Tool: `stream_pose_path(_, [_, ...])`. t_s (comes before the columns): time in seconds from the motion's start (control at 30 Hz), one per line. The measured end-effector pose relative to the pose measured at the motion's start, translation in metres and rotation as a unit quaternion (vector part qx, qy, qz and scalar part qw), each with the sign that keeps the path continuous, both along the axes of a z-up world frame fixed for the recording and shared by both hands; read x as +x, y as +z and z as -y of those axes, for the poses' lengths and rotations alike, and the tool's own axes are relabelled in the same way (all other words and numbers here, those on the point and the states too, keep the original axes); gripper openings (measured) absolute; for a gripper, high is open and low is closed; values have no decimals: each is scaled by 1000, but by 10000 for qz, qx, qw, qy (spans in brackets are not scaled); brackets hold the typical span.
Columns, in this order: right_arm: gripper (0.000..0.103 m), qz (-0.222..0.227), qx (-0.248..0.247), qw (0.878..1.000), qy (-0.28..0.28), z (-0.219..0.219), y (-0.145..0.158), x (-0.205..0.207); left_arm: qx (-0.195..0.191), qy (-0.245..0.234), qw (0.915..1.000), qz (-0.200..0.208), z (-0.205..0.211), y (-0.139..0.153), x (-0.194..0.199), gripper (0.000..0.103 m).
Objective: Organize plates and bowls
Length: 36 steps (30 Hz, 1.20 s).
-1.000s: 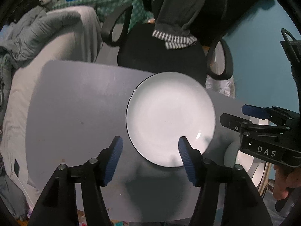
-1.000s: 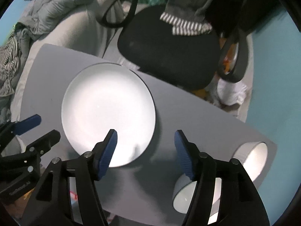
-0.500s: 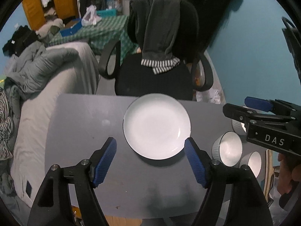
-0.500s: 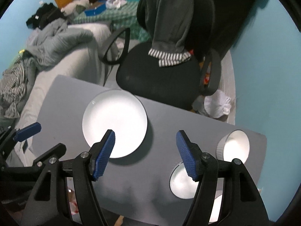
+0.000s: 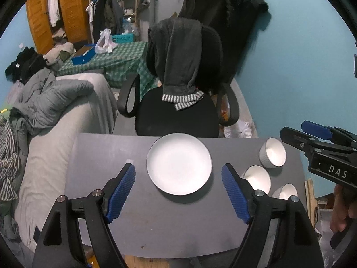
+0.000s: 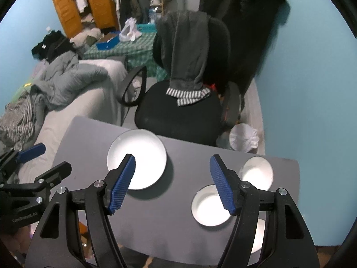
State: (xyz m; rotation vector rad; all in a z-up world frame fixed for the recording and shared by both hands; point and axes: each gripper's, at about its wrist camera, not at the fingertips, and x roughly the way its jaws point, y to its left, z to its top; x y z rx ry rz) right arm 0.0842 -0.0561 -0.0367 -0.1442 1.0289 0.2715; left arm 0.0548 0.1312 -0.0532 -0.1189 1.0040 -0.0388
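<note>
The left gripper [image 5: 178, 192] has its blue fingers [image 5: 121, 192] opening wide, nothing between them; the right gripper [image 6: 173, 184] stands apart, empty. Below, on the grey table [image 5: 107, 156], lies the white plate [image 5: 178, 169], with three bowls [image 5: 256, 176] just right. Behind stands a black chair [image 5: 178, 116].
</note>
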Motion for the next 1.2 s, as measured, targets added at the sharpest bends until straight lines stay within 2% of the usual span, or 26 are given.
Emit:
stream_pose_path(0.13, [69,203,-21,9996,-173,9,16,-11,9,-139,9998,158,5,13,-2,86])
stream_pose_path(0.53, [69,410,-25,9958,-823,46,36,-39,-356,-438,9978,348,25,38,-3,86])
stream_pose_path(0.7, [69,456,-2,9925,-1131,64,42,-50,-288,-647,9966,411,42,45,-2,86])
stream_pose_path(1.2, [69,421,93,9752,-2173,124,44,-80,-477,-1589,9859,240,114,46,1,86])
